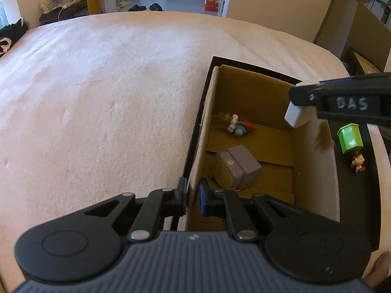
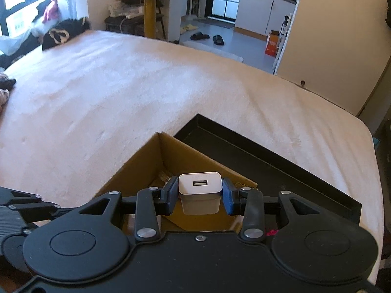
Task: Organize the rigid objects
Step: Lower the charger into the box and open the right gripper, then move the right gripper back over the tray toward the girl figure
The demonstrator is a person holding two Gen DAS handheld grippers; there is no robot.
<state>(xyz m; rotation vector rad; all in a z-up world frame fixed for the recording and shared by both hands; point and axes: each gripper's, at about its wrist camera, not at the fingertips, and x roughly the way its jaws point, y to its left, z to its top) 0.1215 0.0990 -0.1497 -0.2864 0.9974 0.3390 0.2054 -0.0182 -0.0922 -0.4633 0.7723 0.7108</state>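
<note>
I have the white charger [image 2: 200, 190] clamped in my right gripper [image 2: 200, 195], pads on its two flat sides, USB port facing the camera, hanging over the carton [image 1: 266, 97] near its far right corner. I judge it light, stiff and smooth, so the flat sides are the safest hold; glossy plastic could slip. My left gripper [image 1: 193, 195] is clenched on the carton's left wall by the near corner. The carton sits in a black tray [image 2: 268, 156]. "DAS" is handwritten on the right gripper's finger; faint print above the port is unreadable.
</note>
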